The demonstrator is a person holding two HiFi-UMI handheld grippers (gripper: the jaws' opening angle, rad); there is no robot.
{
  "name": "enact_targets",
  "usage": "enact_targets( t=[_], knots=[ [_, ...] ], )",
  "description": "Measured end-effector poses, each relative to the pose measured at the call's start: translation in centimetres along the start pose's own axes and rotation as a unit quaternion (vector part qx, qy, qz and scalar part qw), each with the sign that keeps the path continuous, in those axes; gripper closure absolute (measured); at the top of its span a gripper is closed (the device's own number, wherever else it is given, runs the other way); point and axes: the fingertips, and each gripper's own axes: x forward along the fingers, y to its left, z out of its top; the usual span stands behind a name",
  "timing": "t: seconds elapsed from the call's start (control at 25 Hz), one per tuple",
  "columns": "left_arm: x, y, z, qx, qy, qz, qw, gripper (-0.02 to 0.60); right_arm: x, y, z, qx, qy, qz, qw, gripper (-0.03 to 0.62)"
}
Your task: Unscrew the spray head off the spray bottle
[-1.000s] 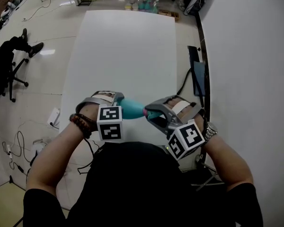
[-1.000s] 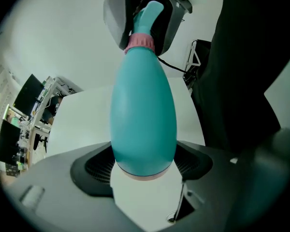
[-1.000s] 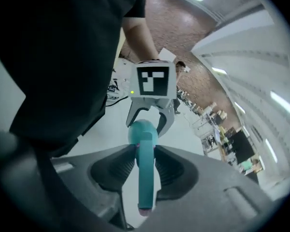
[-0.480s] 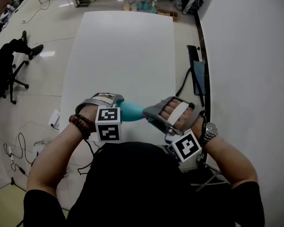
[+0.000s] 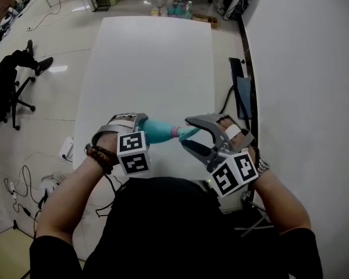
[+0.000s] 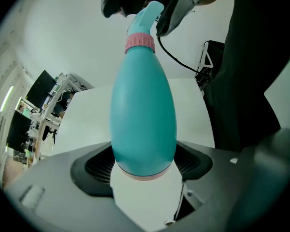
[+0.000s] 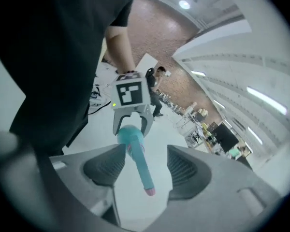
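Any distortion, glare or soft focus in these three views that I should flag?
Head view: fisheye bows the table edges, and there are bright glare patches on the floor. Left gripper view: dark rounded corners, spray bottle fairly sharp and evenly lit. Right gripper view: same dark corners; the right gripper, its tongs opening around the spray head, looks soft up close.

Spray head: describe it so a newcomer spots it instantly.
Over the near end of the long white table, a teal egg-shaped plastic spray bottle is held sideways. Its slim teal spray head juts past the pink collar, untouched between the right hand-held gripper's opening jaws, far thinner than the bottle.
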Motion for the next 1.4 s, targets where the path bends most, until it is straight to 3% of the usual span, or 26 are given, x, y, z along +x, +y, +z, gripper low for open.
enact_targets(
  t=[0.08,0.12,0.16,0.2,0.28,0.36,0.44,0.48,0.52,0.56,0.68,0.8,0.92,1.04,1.12,1.24,1.32,1.4],
  knots=[
    [0.1,1.0,-0.3,-0.019,0.002,0.024,0.9995,0.175,-0.9,-1.9,0.4,0.091,-0.03,-0.015,0.995,0.333],
    [0.1,1.6,-0.5,-0.028,0.004,0.038,0.9989,0.175,-1.5,-3.1,0.6,0.146,-0.055,-0.025,0.987,0.329],
    [0.1,2.2,-0.6,-0.037,0.007,0.053,0.9979,0.175,-2.0,-4.5,0.6,0.213,-0.082,-0.036,0.973,0.326],
    [0.0,2.8,-0.9,-0.044,0.01,0.069,0.9966,0.174,-2.6,-5.9,0.3,0.292,-0.105,-0.047,0.95,0.322],
    [-0.2,4.1,-1.3,-0.055,0.018,0.101,0.9932,0.175,-3.6,-8.1,-1.4,0.45,-0.134,-0.059,0.881,0.319],
    [-0.3,5.2,-1.8,-0.063,0.025,0.129,0.9894,0.175,-4.0,-9.2,-3.3,0.584,-0.152,-0.057,0.796,0.319],
    [-0.5,5.9,-2.1,-0.067,0.032,0.15,0.9858,0.175,-3.6,-8.8,-5.0,0.681,-0.154,-0.04,0.714,0.319],
    [-0.6,6.2,-2.2,-0.068,0.036,0.159,0.9843,0.175,-3.1,-8.1,-5.4,0.714,-0.153,-0.024,0.683,0.319],
    [-0.7,6.4,-2.3,-0.067,0.04,0.167,0.9829,0.175,-2.5,-7.3,-5.4,0.736,-0.15,-0.006,0.66,0.319],
    [-0.8,6.6,-2.3,-0.064,0.045,0.174,0.9816,0.175,-1.9,-6.5,-5.2,0.751,-0.147,0.013,0.644,0.319],
    [-1.1,7.3,-2.1,-0.048,0.056,0.197,0.9776,0.175,-0.2,-5.6,-3.9,0.778,-0.154,0.061,0.606,0.319],
    [-1.4,7.8,-2.0,-0.024,0.066,0.222,0.9725,0.175,1.0,-5.5,-3.7,0.802,-0.157,0.082,0.57,0.319],
    [-2.3,8.3,-1.2,-0.016,0.063,0.241,0.9684,0.175,2.0,-5.4,-3.9,0.816,-0.15,0.086,0.551,0.319],
    [-2.8,8.8,-0.6,-0.003,0.063,0.26,0.9635,0.174,3.0,-5.2,-4.2,0.825,-0.143,0.091,0.54,0.321],
    [-3.0,8.9,-0.4,0.005,0.063,0.268,0.9614,0.173,3.6,-4.9,-3.9,0.833,-0.147,0.1,0.524,0.321],
    [-3.0,8.7,0.1,0.01,0.061,0.272,0.9604,0.175,4.1,-4.7,-3.6,0.834,-0.149,0.109,0.52,0.345],
    [-3.0,8.6,0.4,0.014,0.063,0.27,0.9606,0.174,4.2,-4.6,-3.5,0.829,-0.144,0.112,0.528,0.415],
    [-2.9,8.6,0.5,0.015,0.062,0.267,0.9615,0.173,4.2,-4.5,-3.7,0.822,-0.135,0.11,0.541,0.438]
  ],
)
